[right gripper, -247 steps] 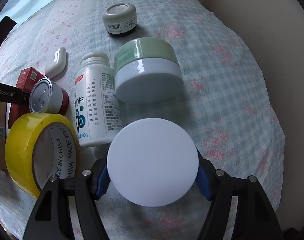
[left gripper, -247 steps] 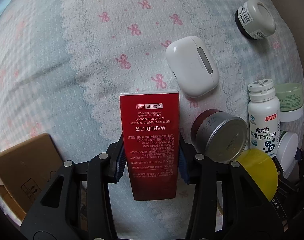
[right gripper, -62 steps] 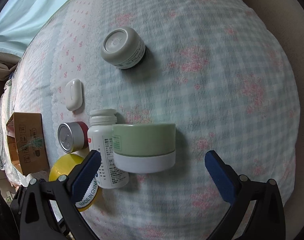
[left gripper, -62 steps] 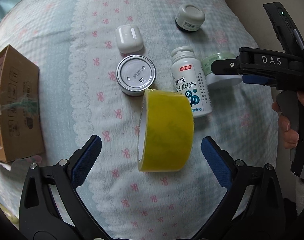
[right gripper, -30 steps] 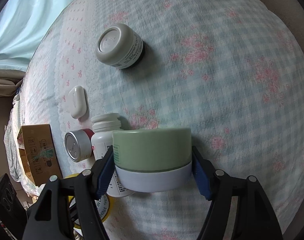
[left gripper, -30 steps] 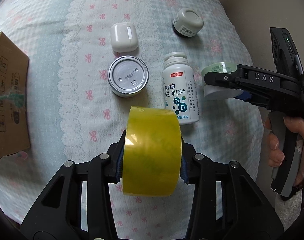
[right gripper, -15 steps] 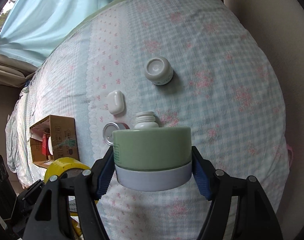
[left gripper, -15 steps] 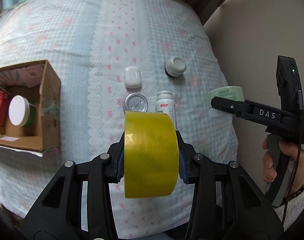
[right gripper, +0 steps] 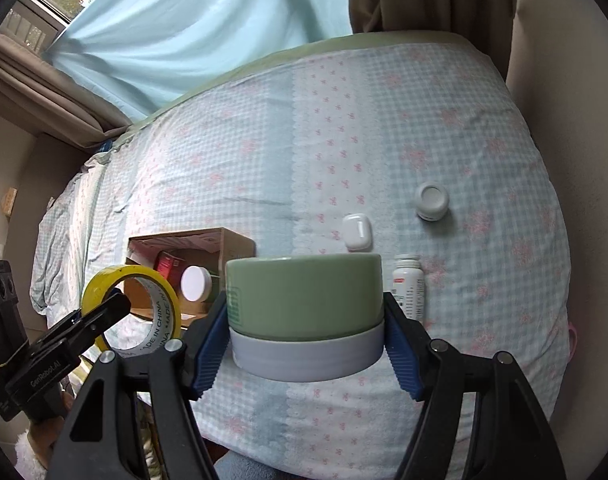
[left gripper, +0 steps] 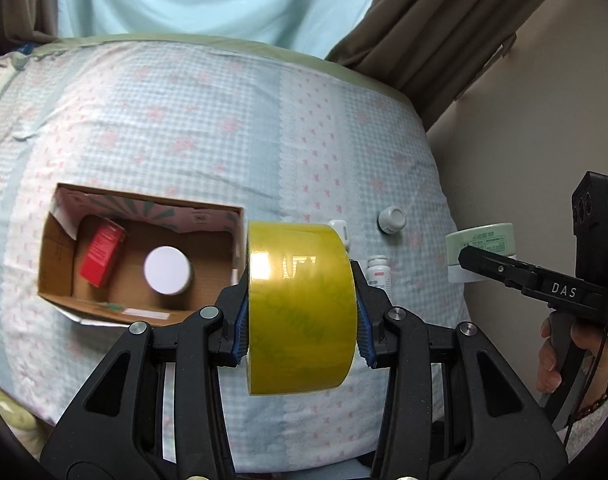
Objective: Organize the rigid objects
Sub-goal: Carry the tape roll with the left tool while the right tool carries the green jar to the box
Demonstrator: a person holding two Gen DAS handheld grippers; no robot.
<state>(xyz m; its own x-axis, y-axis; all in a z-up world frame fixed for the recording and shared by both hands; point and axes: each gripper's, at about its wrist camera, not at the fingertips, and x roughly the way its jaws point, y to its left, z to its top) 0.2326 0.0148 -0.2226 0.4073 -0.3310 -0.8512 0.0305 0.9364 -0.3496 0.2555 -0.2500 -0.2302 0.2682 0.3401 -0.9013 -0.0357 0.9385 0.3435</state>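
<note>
While both grippers are hanging above the bed [left gripper: 184, 128], the cardboard box [left gripper: 56, 264] is sitting open on the bedspread, holding a red carton [left gripper: 102, 258] and a white-lidded jar [left gripper: 167, 270]. Left gripper [left gripper: 302, 322] is clamping the yellow tape roll [left gripper: 300, 312] between its pads, roll on edge, held in the air right of the box. Right gripper [right gripper: 305, 340] is gripping the green jar [right gripper: 305, 304] by its sides, also off the bed. White bottle [right gripper: 408, 292], earbud case [right gripper: 357, 232] and small grey jar [right gripper: 431, 202] are lying apart on the bedspread.
</note>
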